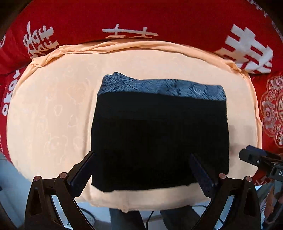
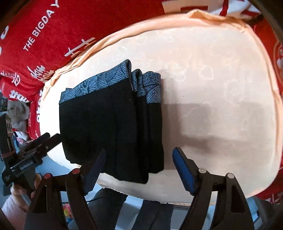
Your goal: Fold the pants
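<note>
The pants (image 1: pixel 159 134) are black, folded, with a far band of grey-blue printed in dark leaf-like line work; in the right wrist view one layer of that band (image 2: pixel 152 86) carries a fine dark speckle instead. They lie on a pale peach cloth (image 1: pixel 53 109) woven with a faint tone-on-tone pattern, perhaps small floral outlines. Around it spreads a bright red bedding (image 1: pixel 159 16) with white characters and Latin lettering, and on the right a pale round ornament. Each hand-held gripper (image 2: pixel 139 154) is black with dark blue pads (image 2: pixel 182 168).
</note>
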Demonstrator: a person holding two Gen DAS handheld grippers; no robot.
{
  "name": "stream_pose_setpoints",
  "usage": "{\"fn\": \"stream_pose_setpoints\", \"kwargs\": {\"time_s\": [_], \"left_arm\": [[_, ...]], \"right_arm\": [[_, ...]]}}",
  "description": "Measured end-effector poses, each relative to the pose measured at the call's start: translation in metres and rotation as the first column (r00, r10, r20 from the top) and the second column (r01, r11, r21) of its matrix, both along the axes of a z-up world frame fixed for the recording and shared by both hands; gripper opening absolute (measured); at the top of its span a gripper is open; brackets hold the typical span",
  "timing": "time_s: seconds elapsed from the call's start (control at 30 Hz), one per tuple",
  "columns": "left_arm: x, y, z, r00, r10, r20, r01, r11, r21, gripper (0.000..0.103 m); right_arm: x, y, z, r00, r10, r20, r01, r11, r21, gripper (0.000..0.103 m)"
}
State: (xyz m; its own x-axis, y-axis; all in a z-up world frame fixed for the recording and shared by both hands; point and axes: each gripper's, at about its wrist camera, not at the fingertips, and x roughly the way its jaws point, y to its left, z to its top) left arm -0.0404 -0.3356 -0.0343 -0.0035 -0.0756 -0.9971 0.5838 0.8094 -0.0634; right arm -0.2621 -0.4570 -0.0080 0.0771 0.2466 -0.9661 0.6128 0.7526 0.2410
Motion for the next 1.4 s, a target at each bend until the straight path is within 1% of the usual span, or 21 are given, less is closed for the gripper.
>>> {"fn": "stream_pose_setpoints", "kwargs": {"time_s": [0.03, 0.1, 0.13, 0.17, 0.27, 0.37, 0.5, 0.6, 0.7, 0.9, 1.0, 1.07, 1.17, 1.4], "left_arm": [[-0.002, 0.008, 0.006, 1.0, -0.006, 0.01, 0.006, 1.0, 0.014, 0.103], [-0.006, 0.011, 0.015, 0.999, -0.011, 0.037, 0.009, 0.999, 0.041, 0.103], [-0.007, 0.013, 0.018, 0.999, -0.014, 0.044, 0.012, 0.999, 0.043, 0.103], [-0.008, 0.013, 0.02, 0.998, -0.02, 0.052, 0.018, 0.999, 0.046, 0.103], [-0.01, 0.014, 0.026, 0.995, -0.051, 0.083, 0.046, 0.997, 0.065, 0.103], [-0.01, 0.019, 0.032, 0.991, -0.071, 0.11, 0.063, 0.995, 0.075, 0.103], [-0.007, 0.033, 0.043, 0.99, -0.053, 0.13, 0.046, 0.997, 0.062, 0.103], [-0.007, 0.041, 0.048, 0.989, -0.055, 0.14, 0.046, 0.997, 0.068, 0.103], [-0.01, 0.046, 0.053, 0.988, -0.067, 0.142, 0.058, 0.996, 0.064, 0.103], [-0.019, 0.055, 0.058, 0.984, -0.097, 0.152, 0.085, 0.993, 0.085, 0.103], [-0.021, 0.061, 0.06, 0.987, -0.086, 0.136, 0.076, 0.994, 0.078, 0.103], [-0.023, 0.064, 0.061, 0.989, -0.08, 0.125, 0.071, 0.995, 0.076, 0.103], [-0.026, 0.066, 0.065, 0.988, -0.084, 0.132, 0.075, 0.995, 0.073, 0.103], [-0.026, 0.067, 0.071, 0.989, -0.072, 0.132, 0.065, 0.996, 0.054, 0.103]], "right_arm": [[0.0, 0.001, 0.002, 1.0, 0.002, -0.001, -0.002, 1.0, -0.004, 0.082], [0.003, 0.009, 0.008, 1.0, 0.004, 0.006, -0.004, 1.0, -0.028, 0.09], [0.003, 0.011, 0.011, 1.0, 0.006, 0.01, -0.006, 0.999, -0.05, 0.093], [0.003, 0.014, 0.016, 1.0, 0.01, 0.011, -0.009, 0.996, -0.085, 0.103], [0.005, 0.024, 0.026, 1.0, 0.022, 0.007, -0.021, 0.99, -0.138, 0.103], [0.005, 0.033, 0.032, 1.0, 0.01, -0.004, -0.011, 0.989, -0.149, 0.103], [0.004, 0.048, 0.042, 1.0, 0.0, -0.019, -0.003, 0.983, -0.182, 0.103], [0.002, 0.059, 0.049, 0.999, -0.022, -0.023, 0.017, 0.98, -0.197, 0.103], [0.001, 0.069, 0.055, 0.999, -0.042, -0.032, 0.034, 0.977, -0.21, 0.103], [0.0, 0.084, 0.066, 0.998, -0.044, -0.038, 0.034, 0.97, -0.239, 0.103], [-0.002, 0.088, 0.069, 0.997, -0.062, -0.036, 0.052, 0.971, -0.235, 0.103], [-0.002, 0.092, 0.072, 0.998, -0.055, -0.037, 0.044, 0.968, -0.248, 0.103], [-0.002, 0.098, 0.077, 0.999, -0.039, -0.038, 0.027, 0.963, -0.267, 0.103], [0.003, 0.105, 0.085, 0.999, -0.024, -0.04, 0.012, 0.96, -0.279, 0.103]]}}
